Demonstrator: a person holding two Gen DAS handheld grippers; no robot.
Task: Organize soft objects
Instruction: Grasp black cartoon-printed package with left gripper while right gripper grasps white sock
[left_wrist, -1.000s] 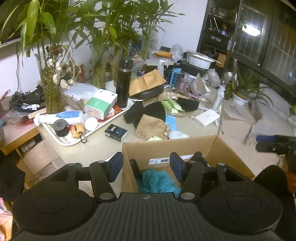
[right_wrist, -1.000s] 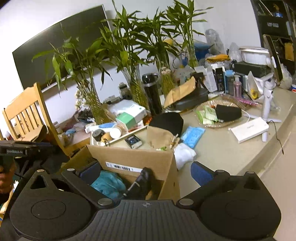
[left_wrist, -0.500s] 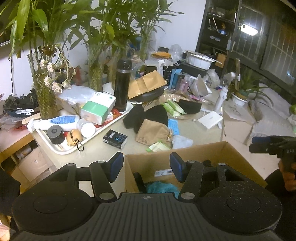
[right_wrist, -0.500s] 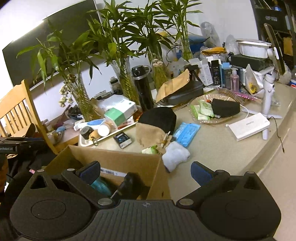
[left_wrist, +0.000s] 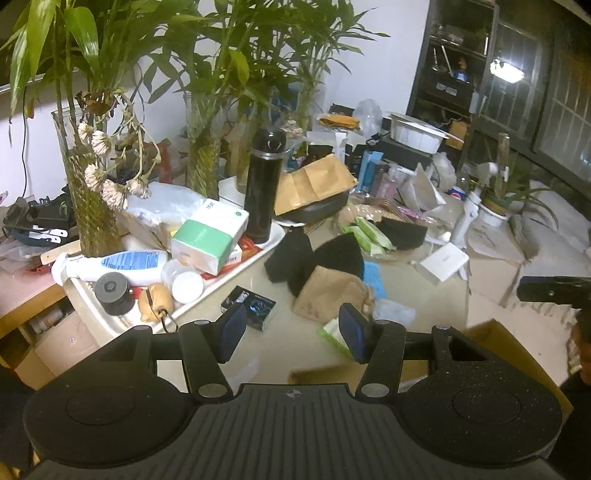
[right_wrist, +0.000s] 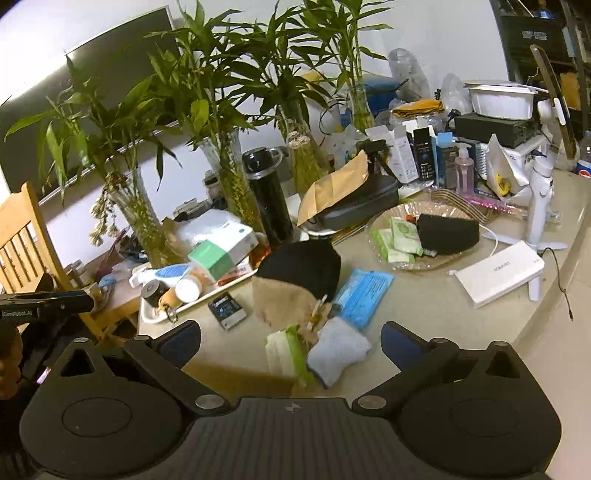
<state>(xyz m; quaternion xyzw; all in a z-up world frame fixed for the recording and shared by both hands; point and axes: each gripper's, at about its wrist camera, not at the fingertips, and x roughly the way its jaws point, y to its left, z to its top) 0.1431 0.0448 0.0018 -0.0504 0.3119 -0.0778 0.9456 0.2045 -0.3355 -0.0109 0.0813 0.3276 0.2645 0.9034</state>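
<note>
**Both grippers open and empty above the near edge of a cluttered counter**

At the near edge of the counter (right_wrist: 424, 306), the right gripper (right_wrist: 290, 341) is held with its jaws spread wide and nothing between them; its blue pads (right_wrist: 397, 339) frame a small heap of soft items. The left gripper (left_wrist: 292, 330) likewise stands open and empty, and a cardboard box (left_wrist: 509, 350) shows only as a tan flap low and to its right, largely hidden behind the gripper body. Nearest the right gripper lies a grey-white folded cloth (right_wrist: 338, 350), touching a green-and-white wipes packet (right_wrist: 286, 349) on its left. Just beyond these sits a tan drawstring pouch (right_wrist: 288, 301), which overlaps the front of a black knit hat (right_wrist: 303, 266); a blue packet (right_wrist: 364, 295) lies against the pouch's right side. A small black box (right_wrist: 227, 308) rests apart from them, towards the left, near the corner of a white tray (right_wrist: 155, 317). The tray holds a white lotion bottle (left_wrist: 110, 264) lying flat, a green-and-white carton (left_wrist: 208, 236) and an upright black thermos (left_wrist: 264, 188). Farther right, a clear glass plate (right_wrist: 443, 258) carries green sachets (right_wrist: 397, 238) and a second black soft item (right_wrist: 448, 232); a white power bank (right_wrist: 498, 273) lies beside it near the counter's right edge. Along the far edge stand glass vases of bamboo (right_wrist: 236, 184), a brown envelope (right_wrist: 334, 192) propped on a dark case, and assorted boxes and bottles.
</note>
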